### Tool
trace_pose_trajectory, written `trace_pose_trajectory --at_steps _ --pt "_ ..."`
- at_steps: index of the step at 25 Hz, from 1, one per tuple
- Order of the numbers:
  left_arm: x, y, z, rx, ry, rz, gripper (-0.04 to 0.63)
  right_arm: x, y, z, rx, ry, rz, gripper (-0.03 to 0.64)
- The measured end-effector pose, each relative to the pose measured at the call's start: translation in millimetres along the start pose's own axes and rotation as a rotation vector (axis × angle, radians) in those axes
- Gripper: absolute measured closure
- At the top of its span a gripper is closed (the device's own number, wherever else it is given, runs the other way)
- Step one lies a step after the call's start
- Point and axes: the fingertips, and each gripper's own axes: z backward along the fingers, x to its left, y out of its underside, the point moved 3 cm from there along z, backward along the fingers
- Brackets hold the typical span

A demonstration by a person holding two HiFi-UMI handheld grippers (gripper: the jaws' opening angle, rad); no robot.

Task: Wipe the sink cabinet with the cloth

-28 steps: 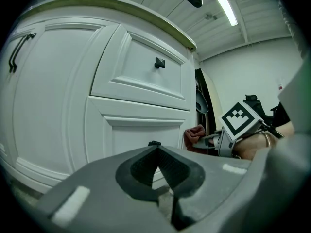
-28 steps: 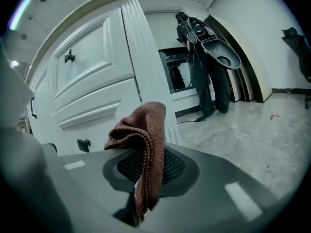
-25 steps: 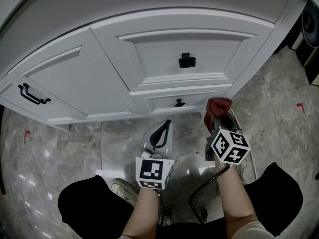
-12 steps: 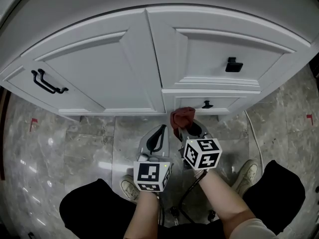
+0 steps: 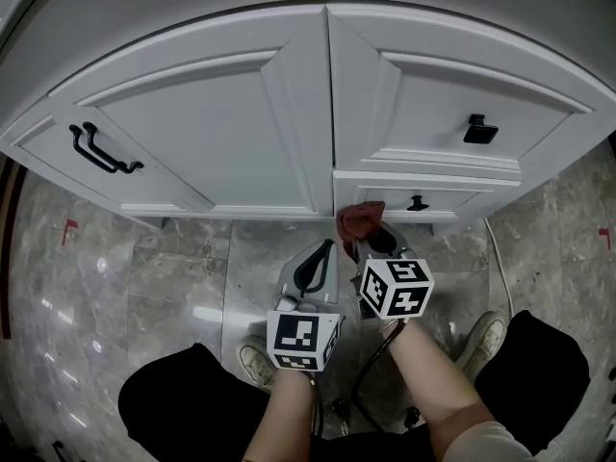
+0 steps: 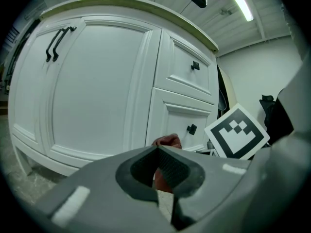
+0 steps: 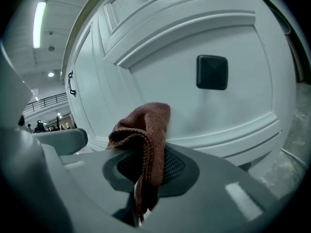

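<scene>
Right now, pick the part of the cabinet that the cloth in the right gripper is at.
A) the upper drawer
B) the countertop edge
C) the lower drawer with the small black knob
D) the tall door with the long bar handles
C: the brown cloth, clamped in the right gripper, is up at the lower drawer front, just left of its small black knob.

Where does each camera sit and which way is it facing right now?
Head view: on the person's head, looking steeply down at the sink cabinet; forearms, legs, left tongs and right tongs show.
Left gripper view: on the left tongs, facing the cabinet doors; those tongs show shut.
Right gripper view: on the right tongs, close to a drawer knob; those tongs pinch the cloth.
Shared: all three show the cloth.
</scene>
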Motion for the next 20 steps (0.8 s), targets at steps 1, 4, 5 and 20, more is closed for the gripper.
trace_pose_trajectory --at_steps 1,4,5,20 --pt "-2.5 -0.1 -1.8 0.001 0.004 -0.001 0.595 -5.0 -1.6 2.4 -0.005 0.009 -0.008 0.534" --pt "-13.3 -1.5 -8.0 -0.002 0.023 -0.007 0.595 -24.0 -8.5 11.9 -0.025 0.037 -0.042 0.534" --pt "-17.7 -2.4 -10.4 -0.003 0.031 -0.011 0.595 -30.2 -10.8 15.3 -0.029 0.044 -0.047 0.534" --pt "-79.1 -27.4 -48.8 -0.032 0.115 -0.058 0.595 -132.1 -30.1 77.8 -0.044 0.216 -0.026 0.534"
